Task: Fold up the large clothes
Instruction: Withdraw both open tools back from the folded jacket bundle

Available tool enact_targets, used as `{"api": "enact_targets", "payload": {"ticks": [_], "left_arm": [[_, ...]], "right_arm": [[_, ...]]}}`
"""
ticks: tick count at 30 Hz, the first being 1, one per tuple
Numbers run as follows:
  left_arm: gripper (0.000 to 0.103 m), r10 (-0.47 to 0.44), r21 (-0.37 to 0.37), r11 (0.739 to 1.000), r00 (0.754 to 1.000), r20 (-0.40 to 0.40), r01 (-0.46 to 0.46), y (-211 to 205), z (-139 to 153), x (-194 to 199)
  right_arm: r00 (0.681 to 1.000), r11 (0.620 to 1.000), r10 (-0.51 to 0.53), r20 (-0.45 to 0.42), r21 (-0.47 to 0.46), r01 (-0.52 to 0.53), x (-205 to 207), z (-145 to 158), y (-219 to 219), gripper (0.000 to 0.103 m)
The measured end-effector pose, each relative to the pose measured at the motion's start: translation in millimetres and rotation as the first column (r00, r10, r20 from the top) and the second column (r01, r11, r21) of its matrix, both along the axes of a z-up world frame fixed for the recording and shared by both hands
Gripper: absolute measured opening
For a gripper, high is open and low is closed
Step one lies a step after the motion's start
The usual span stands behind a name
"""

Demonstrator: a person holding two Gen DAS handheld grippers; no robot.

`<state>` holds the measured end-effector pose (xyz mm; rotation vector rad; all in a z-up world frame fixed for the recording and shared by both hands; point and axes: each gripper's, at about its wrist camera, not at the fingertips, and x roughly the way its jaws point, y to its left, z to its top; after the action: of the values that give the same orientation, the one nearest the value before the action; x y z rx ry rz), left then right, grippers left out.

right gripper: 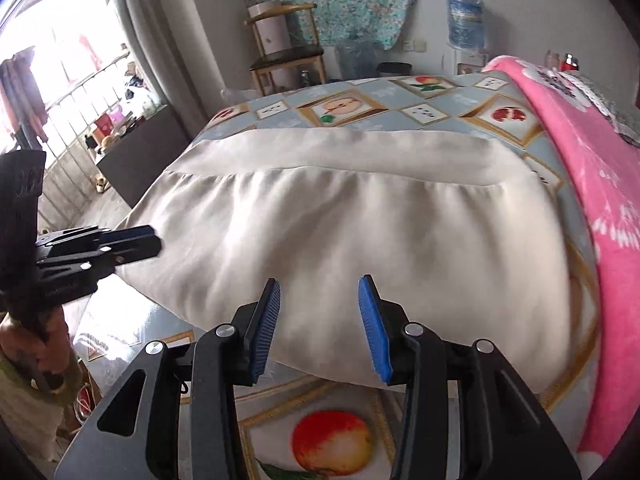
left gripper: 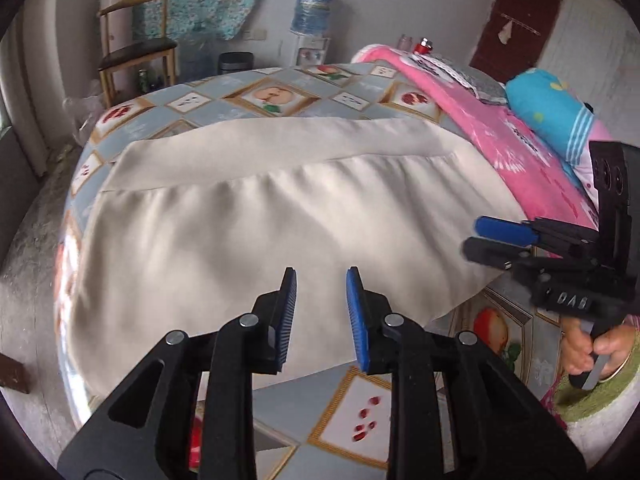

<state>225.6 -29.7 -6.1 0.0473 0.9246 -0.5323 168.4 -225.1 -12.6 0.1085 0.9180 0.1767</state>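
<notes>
The near edge of the cream garment point(left gripper: 280, 216) lies on the bed point(left gripper: 280, 96) just ahead of the left hand-held gripper point(left gripper: 321, 312), and the left-wrist view does not show whether the blue pads point(left gripper: 356, 312) touch the cloth or hover above it. Those jaws stand spread, with nothing pinched between them. The right hand-held gripper point(right gripper: 319, 320) is likewise parted over the same near hem, its jaws empty. Seen from the left wrist, the right hand-held gripper sits off to the right, and only part of the hand point(left gripper: 596, 350) that grips its handle shows at the picture's edge. From the right wrist, the left hand-held gripper enters from the left, its body cut off by the frame.

One garment lies flat, its far band crossing the bed well beyond both sets of fingertips. Its right side runs up against a pink blanket point(right gripper: 592, 184), so where the cloth ends there is hard to make out. One blue pillow point(left gripper: 556, 112) rests on the blanket, partly hidden behind the right hand-held gripper. Beyond the bed stand one wooden chair point(left gripper: 136, 44) and one water dispenser point(left gripper: 312, 16), both small and distorted by the lens. The fruit-print bed cover shows on all sides of the garment.
</notes>
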Motion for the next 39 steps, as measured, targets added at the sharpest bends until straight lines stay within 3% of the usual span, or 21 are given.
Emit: {"api": "enact_targets", "payload": {"ticks": [4, 5, 8, 13, 16, 19, 24, 27, 29, 31, 34, 37, 39], "left_arm": [[0.025, 0.021, 0.096, 0.995, 1.0, -0.017, -0.019, -26.0, -39.0, 6.7], [0.025, 0.022, 0.086, 0.996, 1.0, 0.018, -0.024, -25.4, -38.7, 3.7], [0.025, 0.023, 0.051, 0.998, 1.0, -0.011, -0.023, -20.5, -31.1, 6.9], [0.025, 0.009, -0.028, 1.0, 0.999, 0.032, -0.008, -26.0, -14.2, 19.7], [0.025, 0.023, -0.023, 0.999, 0.999, -0.025, -0.023, -34.7, -31.5, 35.8], [0.025, 0.026, -0.009, 1.0, 0.999, -0.044, -0.026, -35.6, -39.6, 43.2], [0.025, 0.058, -0.052, 0.997, 0.998, -0.011, -0.058, -28.3, -24.5, 57.8], [0.025, 0.1, -0.005, 0.995, 0.993, -0.054, -0.101, -29.6, -38.8, 74.1], [0.025, 0.101, -0.021, 0.995, 0.993, -0.056, -0.102, -27.5, -39.2, 76.8], [0.025, 0.112, -0.044, 0.992, 0.991, -0.074, -0.116, -20.0, -32.6, 75.6], [0.025, 0.153, -0.079, 0.985, 0.988, -0.032, -0.155, 10.5, -11.4, 58.7], [0.025, 0.251, -0.043, 0.967, 0.968, 0.007, -0.251, 53.6, -0.9, 39.3], [0.026, 0.316, -0.017, 0.948, 0.948, -0.024, -0.317, 82.6, -12.1, 33.6]], "right_arm": [[0.999, 0.995, 0.023, -0.033, -0.097, -0.026, 7.6, -29.6, 24.0, 0.04], [0.999, 0.997, 0.024, -0.026, -0.077, -0.026, 6.1, -29.3, 21.4, 0.04], [1.0, 1.0, 0.018, -0.023, -0.014, -0.018, 5.3, -18.3, 10.6, 0.039], [1.0, 0.999, 0.015, 0.012, 0.041, -0.015, 18.0, -16.7, 5.4, 0.037], [0.999, 0.998, 0.023, -0.027, 0.058, -0.022, 28.1, -40.1, 5.7, 0.034], [0.999, 0.998, 0.024, -0.042, 0.053, -0.022, 28.4, -34.6, -0.4, 0.025], [0.993, 0.993, -0.114, 0.026, 0.016, 0.114, 35.2, -11.9, -42.8, 0.025], [0.972, 0.968, -0.237, -0.01, -0.084, 0.235, 47.9, -28.2, -64.6, 0.025], [0.973, 0.971, -0.231, -0.016, -0.06, 0.23, 49.0, -37.1, -72.0, 0.025], [0.972, 0.97, -0.232, -0.025, -0.081, 0.23, 43.2, -30.3, -72.6, 0.025], [0.959, 0.958, -0.283, 0.021, -0.045, 0.284, 15.8, -10.3, -86.4, 0.025], [0.932, 0.932, -0.362, 0.034, -0.018, 0.363, -17.9, -4.6, -104.8, 0.027], [0.925, 0.925, -0.379, -0.022, -0.008, 0.379, -27.7, -21.9, -112.9, 0.028]]}}
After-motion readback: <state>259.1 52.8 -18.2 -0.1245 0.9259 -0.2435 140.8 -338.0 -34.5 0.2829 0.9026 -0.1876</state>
